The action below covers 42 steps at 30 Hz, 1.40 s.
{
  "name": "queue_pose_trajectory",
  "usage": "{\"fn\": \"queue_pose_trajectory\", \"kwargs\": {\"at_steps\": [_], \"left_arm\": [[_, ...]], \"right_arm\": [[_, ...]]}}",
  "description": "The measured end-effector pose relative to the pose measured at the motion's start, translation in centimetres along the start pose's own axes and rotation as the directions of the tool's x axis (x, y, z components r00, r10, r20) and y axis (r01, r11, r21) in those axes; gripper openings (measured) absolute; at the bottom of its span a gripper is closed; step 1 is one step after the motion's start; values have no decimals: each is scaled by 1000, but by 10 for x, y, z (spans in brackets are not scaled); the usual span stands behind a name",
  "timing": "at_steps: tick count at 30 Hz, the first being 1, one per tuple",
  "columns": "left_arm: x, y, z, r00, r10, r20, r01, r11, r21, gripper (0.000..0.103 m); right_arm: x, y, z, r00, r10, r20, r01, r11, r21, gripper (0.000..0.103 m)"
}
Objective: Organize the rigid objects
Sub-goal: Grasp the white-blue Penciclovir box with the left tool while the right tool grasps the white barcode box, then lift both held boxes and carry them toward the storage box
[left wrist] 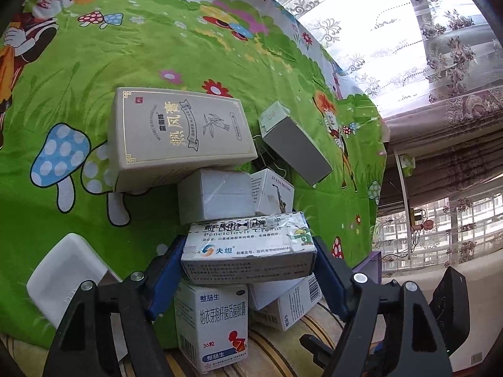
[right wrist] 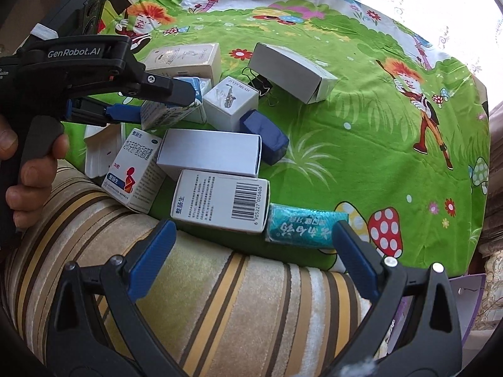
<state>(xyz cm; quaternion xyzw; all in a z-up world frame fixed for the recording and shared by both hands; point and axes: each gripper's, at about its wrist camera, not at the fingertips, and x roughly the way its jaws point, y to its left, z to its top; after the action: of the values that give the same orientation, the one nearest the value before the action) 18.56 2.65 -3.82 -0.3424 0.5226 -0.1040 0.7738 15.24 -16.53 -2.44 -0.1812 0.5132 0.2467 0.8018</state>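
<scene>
Seen from the right wrist, left to right. At far left, a bare hand (right wrist: 30, 160) wrapped round the black handle of the left gripper (right wrist: 166, 103), its blue-padded fingers clamped on a white and blue cream box (right wrist: 169, 111) held above the pile. In the left wrist view, the same cream box (left wrist: 248, 251) pinched end to end between the two blue pads, lettered "Penciclovir Cream".

Below it, a white plastic block (right wrist: 100, 150) on the cloth, then an upright white medicine box (right wrist: 133, 172) with a red figure, its base on the edge of a striped cushion (right wrist: 220, 298). Behind, a beige box with gold trim (right wrist: 188, 58). Toward the middle, a plain white box (right wrist: 210, 154) lying flat, and just in front of it a barcode box (right wrist: 223, 201). Behind these, a white cube printed with a saxophone (right wrist: 231, 102), touching a dark blue block (right wrist: 265, 135). Further back, black binder clips (right wrist: 261, 83), partly hidden, possibly two, beside a long grey-white carton (right wrist: 292, 70) lying askew.

Right of the barcode box, touching it, a teal foil-wrapped pack (right wrist: 303, 226). At bottom, the right gripper (right wrist: 251, 245) spread wide with nothing between its pads, hovering over the cushion near the barcode box and teal pack. Beneath everything, a green cartoon tablecloth (right wrist: 361, 119) with mushrooms and figures.
</scene>
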Motion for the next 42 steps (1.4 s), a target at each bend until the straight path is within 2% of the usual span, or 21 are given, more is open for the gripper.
{"fn": "queue_pose_trajectory", "kwargs": {"at_steps": [10, 19, 21, 23, 24, 34, 42], "left_arm": [[-26, -12, -9, 995, -43, 89, 39, 998, 46, 77], [-30, -18, -14, 991, -81, 108, 74, 995, 66, 77], [-31, -20, -16, 990, -86, 111, 79, 994, 69, 77], [-32, -22, -18, 989, -92, 114, 84, 994, 72, 77], [-33, -23, -18, 989, -94, 117, 86, 994, 72, 77], [-45, -36, -29, 978, -127, 164, 115, 990, 77, 77], [-44, -54, -40, 977, -138, 164, 125, 988, 88, 77]], "right_arm": [[17, 10, 13, 999, -13, -36, 13, 1000, -15, 100], [32, 11, 21, 997, -27, -70, 26, 1000, -6, 100], [32, 12, 20, 997, -25, -69, 24, 1000, -8, 94], [33, 11, 20, 998, -15, -68, 14, 1000, -7, 82], [32, 11, 20, 998, -14, -67, 13, 1000, -6, 73], [4, 10, 8, 1000, -1, 29, 0, 1000, 21, 73], [-27, -11, -8, 992, 33, 118, -47, 992, 120, 73]]}}
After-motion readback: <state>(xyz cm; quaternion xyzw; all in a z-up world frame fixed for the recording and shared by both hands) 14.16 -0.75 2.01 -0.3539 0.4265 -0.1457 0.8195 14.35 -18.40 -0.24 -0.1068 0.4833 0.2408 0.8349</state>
